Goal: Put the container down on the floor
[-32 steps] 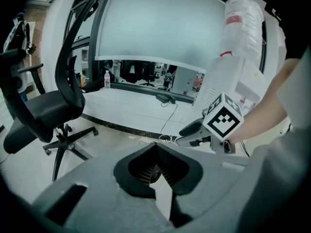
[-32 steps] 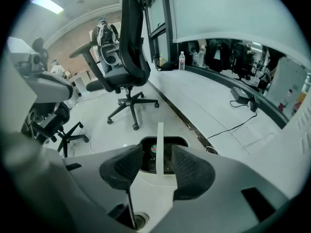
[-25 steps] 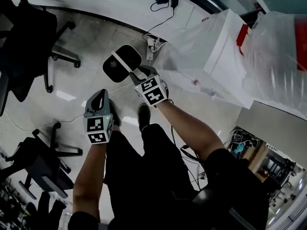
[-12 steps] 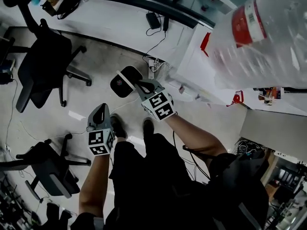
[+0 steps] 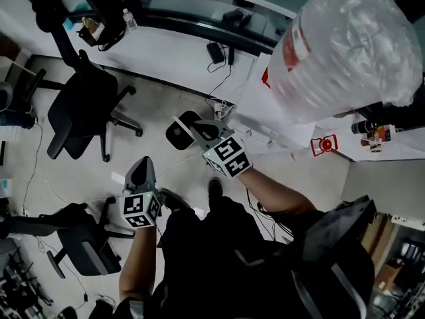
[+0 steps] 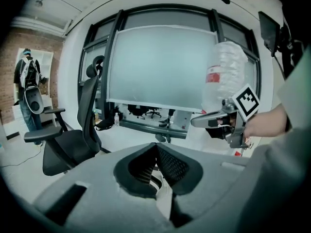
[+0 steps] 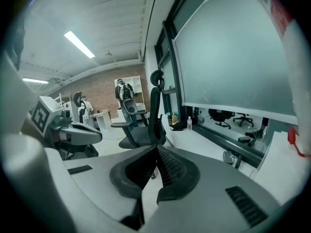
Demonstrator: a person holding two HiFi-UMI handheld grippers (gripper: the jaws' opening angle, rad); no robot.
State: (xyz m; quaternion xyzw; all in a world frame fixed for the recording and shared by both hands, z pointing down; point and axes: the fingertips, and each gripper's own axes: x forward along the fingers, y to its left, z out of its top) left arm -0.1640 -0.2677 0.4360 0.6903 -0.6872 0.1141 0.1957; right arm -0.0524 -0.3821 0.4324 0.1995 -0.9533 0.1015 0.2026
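Both hands have come way up since a second ago and the head view has pulled back with them, so the floor looks a lot farther off now. The right claw (image 5: 189,128) was open down by the container and has just been closing. It's now fully together with nothing in it.

The container (image 5: 174,138), a dark roundish thing, sits on the pale floor (image 5: 153,98) by itself. The right claw only overlaps it in the head view. I'd say it's well above it and not touching.

The left claw (image 5: 141,168) is pressed together and empty too, at about 7 o'clock of the container. A power strip with cables (image 5: 222,106) lies at 1 o'clock, a black office chair (image 5: 83,108) at 9 o'clock, and a big clear water jug (image 5: 345,45) off at 2 o'clock.

To me this reads as done: container's down and let go, and the person looks to be straightening up.
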